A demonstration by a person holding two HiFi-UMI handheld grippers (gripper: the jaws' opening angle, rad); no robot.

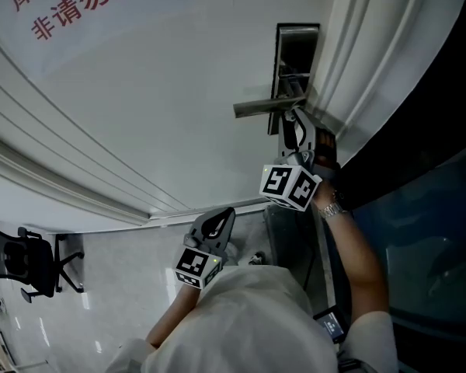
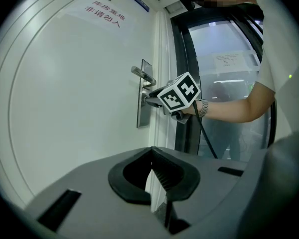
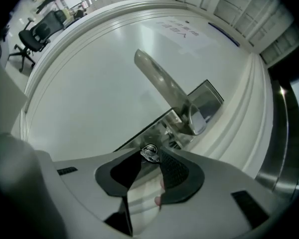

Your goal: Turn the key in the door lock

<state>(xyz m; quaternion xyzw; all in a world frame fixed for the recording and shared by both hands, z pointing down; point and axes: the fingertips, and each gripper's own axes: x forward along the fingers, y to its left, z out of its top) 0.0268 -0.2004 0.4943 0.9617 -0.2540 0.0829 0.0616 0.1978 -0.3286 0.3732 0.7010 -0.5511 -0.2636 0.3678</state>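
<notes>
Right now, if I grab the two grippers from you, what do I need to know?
Left tongs: shut, empty, held away from the door.
Right tongs: pinched on the key, which sits in the lock plate under the handle.
Done: key in and gripped.
Left: turn it; I cannot tell how far it has gone already.

A small silver key [image 3: 149, 152] sits in the door lock [image 3: 209, 97], a tall brushed-metal plate near the edge of the white door [image 3: 99, 98], with the key's head at about seven o'clock from the hub of the lever handle [image 3: 157, 76].
</notes>
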